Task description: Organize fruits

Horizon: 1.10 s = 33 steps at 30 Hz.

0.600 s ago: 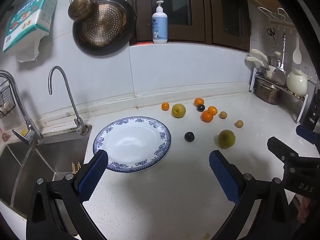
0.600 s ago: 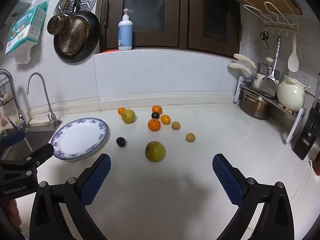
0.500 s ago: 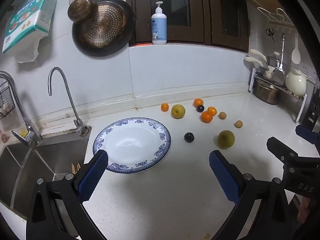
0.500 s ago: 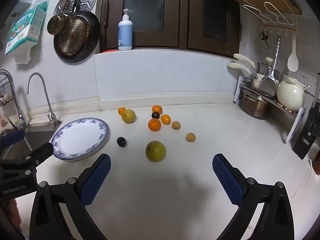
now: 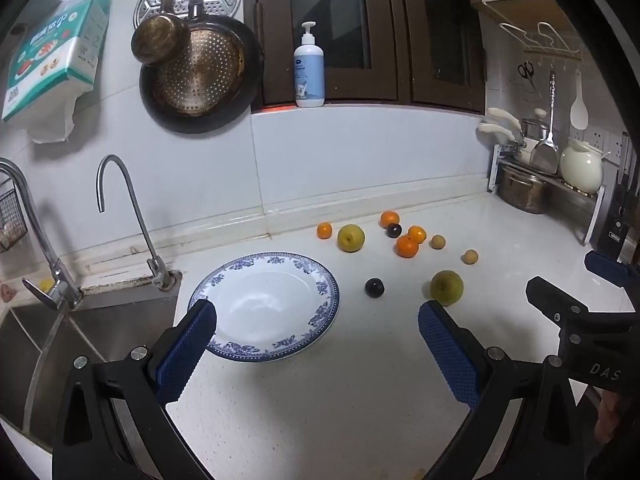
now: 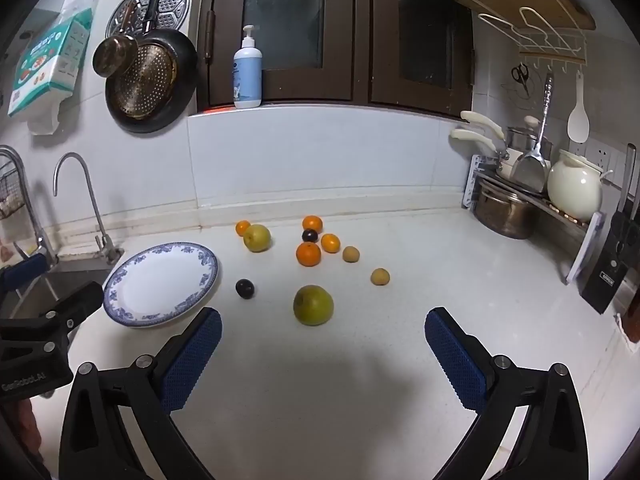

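Note:
A blue-rimmed white plate (image 5: 320,288) (image 6: 120,280) lies empty on the white counter beside the sink. Loose fruit lies to its right: a greenish pear (image 5: 446,287) (image 6: 313,305), a dark plum (image 5: 374,287) (image 6: 245,288), a yellow apple (image 5: 350,237) (image 6: 257,237), several oranges (image 5: 407,246) (image 6: 308,253), a second plum (image 6: 309,235) and two small brown fruits (image 6: 379,277). My left gripper (image 5: 316,330) is open and empty, hovering just short of the plate. My right gripper (image 6: 322,334) is open and empty, just short of the pear.
A steel sink (image 5: 80,332) with two taps (image 5: 132,216) lies left of the plate. A pot rack with a pot and white kettle (image 6: 532,200) stands at the right. A knife block (image 6: 616,256) stands at the far right. A soap bottle (image 6: 248,72) sits on the sill.
Both grippers have barely drifted; the scene has shifted slightly in view. No fruit has moved, and both grippers stay open.

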Motion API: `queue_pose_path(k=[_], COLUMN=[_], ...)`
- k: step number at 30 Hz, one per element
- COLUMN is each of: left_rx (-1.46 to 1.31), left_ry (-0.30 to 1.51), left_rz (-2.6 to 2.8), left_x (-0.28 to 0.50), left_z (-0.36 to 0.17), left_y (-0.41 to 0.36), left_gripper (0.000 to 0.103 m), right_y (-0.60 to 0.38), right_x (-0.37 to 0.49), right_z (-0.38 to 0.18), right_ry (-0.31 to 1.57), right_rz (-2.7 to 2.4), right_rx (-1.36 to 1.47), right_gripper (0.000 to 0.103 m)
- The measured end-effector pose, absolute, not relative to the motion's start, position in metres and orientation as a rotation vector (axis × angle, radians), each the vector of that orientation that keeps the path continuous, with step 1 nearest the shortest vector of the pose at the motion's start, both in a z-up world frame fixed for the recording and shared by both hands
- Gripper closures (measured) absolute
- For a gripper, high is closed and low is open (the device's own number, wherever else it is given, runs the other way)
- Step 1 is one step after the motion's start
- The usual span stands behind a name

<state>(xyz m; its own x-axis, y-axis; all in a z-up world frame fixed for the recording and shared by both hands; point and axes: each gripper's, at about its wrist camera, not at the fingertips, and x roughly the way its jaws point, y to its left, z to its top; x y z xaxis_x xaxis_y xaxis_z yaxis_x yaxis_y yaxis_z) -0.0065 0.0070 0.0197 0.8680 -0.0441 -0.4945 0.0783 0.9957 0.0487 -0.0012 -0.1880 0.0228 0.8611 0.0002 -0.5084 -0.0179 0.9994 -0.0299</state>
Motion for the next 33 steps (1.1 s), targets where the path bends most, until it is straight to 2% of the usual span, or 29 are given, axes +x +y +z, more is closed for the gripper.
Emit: queue_pose_path(k=[33], left_rx=[0.095], left_ry=[0.461], left_rz=[-0.109], left_x=[-0.014], left_z=[0.025], left_y=[0.002], left_gripper=[0.0], right_y=[-0.187], right_x=[-0.011], right_z=[0.034], right_ry=[0.495], right_rz=[-0.004], right_rx=[-0.023], right_gripper=[0.001])
